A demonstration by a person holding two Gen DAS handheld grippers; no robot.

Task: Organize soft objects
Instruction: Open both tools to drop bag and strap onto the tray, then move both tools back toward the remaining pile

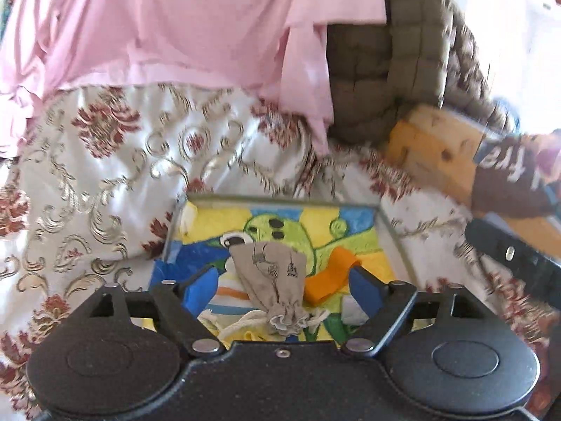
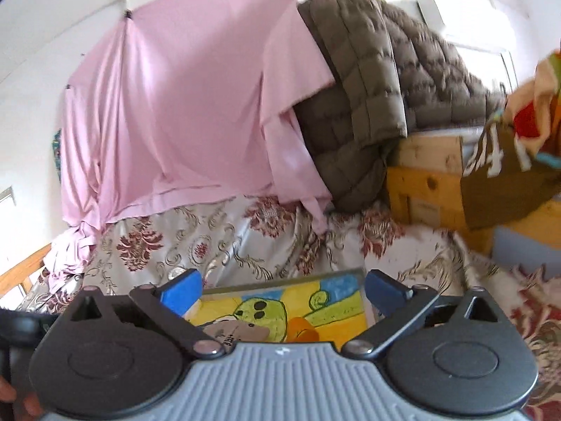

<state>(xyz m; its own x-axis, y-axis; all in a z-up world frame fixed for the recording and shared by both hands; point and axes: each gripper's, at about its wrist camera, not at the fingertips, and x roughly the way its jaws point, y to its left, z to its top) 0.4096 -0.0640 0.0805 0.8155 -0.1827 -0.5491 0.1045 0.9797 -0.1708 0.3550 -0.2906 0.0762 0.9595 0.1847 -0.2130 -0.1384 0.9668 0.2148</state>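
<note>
A shallow tray (image 1: 387, 224) lined with a yellow, blue and green cartoon cloth lies on the bed. In it lie a grey drawstring pouch (image 1: 275, 280), an orange cloth piece (image 1: 328, 279) and white cord (image 1: 242, 322). My left gripper (image 1: 280, 289) is open above the tray, its blue fingers either side of the pouch, not touching it. My right gripper (image 2: 282, 289) is open and empty, above the near part of the tray (image 2: 361, 275); the pouch (image 2: 238, 333) and orange piece (image 2: 303, 329) show just below it.
A floral bedspread (image 1: 105, 182) covers the bed. A pink sheet (image 2: 182, 105) hangs behind. A brown quilted blanket (image 2: 368, 105) drapes over a wooden crate (image 2: 427, 182) at the right. A brown lettered garment (image 2: 505, 175) hangs at far right.
</note>
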